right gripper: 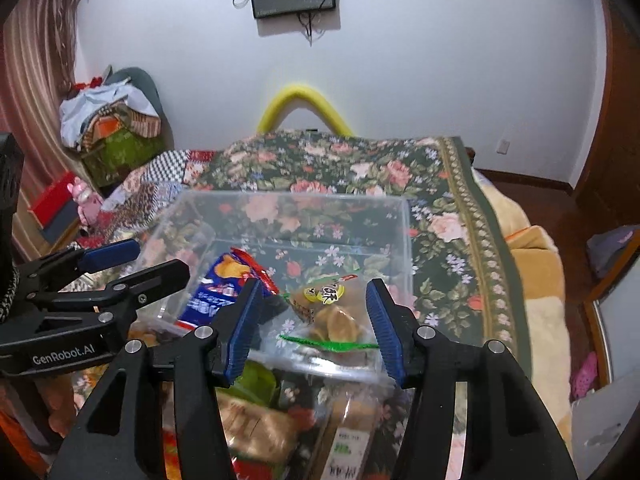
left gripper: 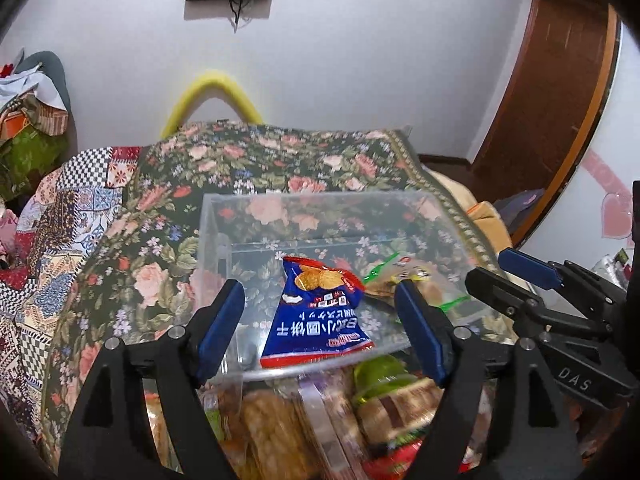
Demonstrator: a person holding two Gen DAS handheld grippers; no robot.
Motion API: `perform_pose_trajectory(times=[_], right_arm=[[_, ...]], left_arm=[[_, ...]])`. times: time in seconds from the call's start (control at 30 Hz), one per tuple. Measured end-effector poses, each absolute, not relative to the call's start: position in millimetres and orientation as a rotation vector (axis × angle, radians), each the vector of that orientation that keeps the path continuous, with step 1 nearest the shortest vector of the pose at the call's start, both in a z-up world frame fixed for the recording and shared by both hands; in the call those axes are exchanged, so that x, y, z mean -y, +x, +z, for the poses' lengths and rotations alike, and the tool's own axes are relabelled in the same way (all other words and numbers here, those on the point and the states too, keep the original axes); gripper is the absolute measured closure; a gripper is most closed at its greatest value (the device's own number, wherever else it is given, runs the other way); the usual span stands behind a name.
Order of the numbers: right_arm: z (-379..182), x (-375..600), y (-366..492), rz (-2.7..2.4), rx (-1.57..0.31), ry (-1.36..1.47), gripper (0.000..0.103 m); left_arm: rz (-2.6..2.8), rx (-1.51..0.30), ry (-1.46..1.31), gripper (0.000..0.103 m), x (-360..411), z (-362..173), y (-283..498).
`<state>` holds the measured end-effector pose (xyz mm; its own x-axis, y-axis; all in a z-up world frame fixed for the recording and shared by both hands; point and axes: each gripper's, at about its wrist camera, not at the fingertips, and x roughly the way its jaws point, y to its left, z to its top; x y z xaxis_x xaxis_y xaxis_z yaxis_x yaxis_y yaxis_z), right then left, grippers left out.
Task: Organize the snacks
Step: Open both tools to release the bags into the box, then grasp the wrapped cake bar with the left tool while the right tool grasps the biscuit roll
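A clear plastic box point(left gripper: 224, 216) point(right gripper: 400, 216) stands on the floral cloth. Inside it lie a blue biscuit packet point(left gripper: 316, 316) point(right gripper: 216, 296) and a clear bag of brown snacks with green trim point(right gripper: 336, 320) point(left gripper: 416, 280). My left gripper point(left gripper: 320, 332) is open and empty, just in front of the box's near rim, with the blue packet between its fingers in view. My right gripper point(right gripper: 312, 328) is open and empty over the near rim, framing the brown snack bag. Loose snack packets point(left gripper: 280, 424) point(right gripper: 256, 428) lie below both grippers.
The floral cloth point(left gripper: 280, 160) point(right gripper: 440, 208) covers a bed-like surface. A yellow foam arch point(left gripper: 216, 92) stands behind it. Piled clothes point(right gripper: 108, 120) sit at the left. The right gripper shows in the left wrist view point(left gripper: 532, 280); the left gripper shows in the right wrist view point(right gripper: 120, 264).
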<state>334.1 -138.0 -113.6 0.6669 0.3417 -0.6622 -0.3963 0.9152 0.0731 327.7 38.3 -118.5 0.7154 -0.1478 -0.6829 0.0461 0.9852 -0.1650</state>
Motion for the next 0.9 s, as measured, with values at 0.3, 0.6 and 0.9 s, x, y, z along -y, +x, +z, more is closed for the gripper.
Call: perform_pose_trajectory(times=[0.3, 0.6, 0.9], right_arm=[[-85.8, 155.1, 284.7, 0.408, -0.674, -0.043, 0.044], [-93.1, 171.3, 251.5, 0.398, -0.685, -0.039, 0.035], [-125.0, 183.8, 246.9, 0.369, -0.766, -0.038, 0.035]], left_arm=[[-0.106, -0.698, -0.134, 0.02, -44.3, -81.8, 276.3], [-0.023, -0.733, -0.123, 0.012, -86.7, -93.7, 229.2], [0.057, -0.838, -0.117, 0.012, -133.3, -140.3, 210.7]])
